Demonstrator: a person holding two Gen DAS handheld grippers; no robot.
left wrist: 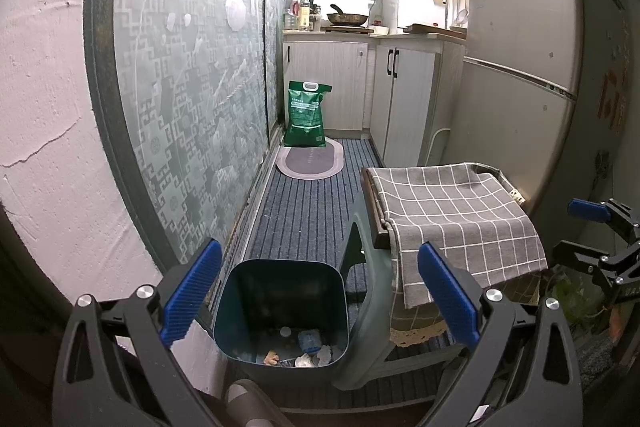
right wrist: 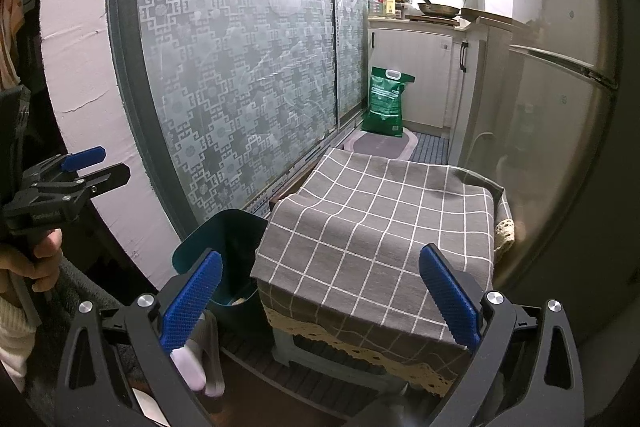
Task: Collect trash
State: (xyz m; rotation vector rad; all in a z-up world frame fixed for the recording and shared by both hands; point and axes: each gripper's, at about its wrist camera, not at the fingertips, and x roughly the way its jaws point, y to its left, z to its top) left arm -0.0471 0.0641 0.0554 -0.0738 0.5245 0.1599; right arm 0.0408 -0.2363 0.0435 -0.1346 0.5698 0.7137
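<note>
Bin (left wrist: 280, 307) stood on striped carpet (left wrist: 304, 211), just beside a stool (left wrist: 362, 311) draped with one checked cloth (left wrist: 452, 215); trash scraps (left wrist: 308, 351) lay in its bottom. Left gripper (left wrist: 318, 291) hovered over the bin, spread wide, empty. Right gripper (right wrist: 320, 301) was also released, above the cloth. One green bag (left wrist: 306, 113) stood against cabinets (left wrist: 340, 87), one fridge (left wrist: 520, 67) to the right.
</note>
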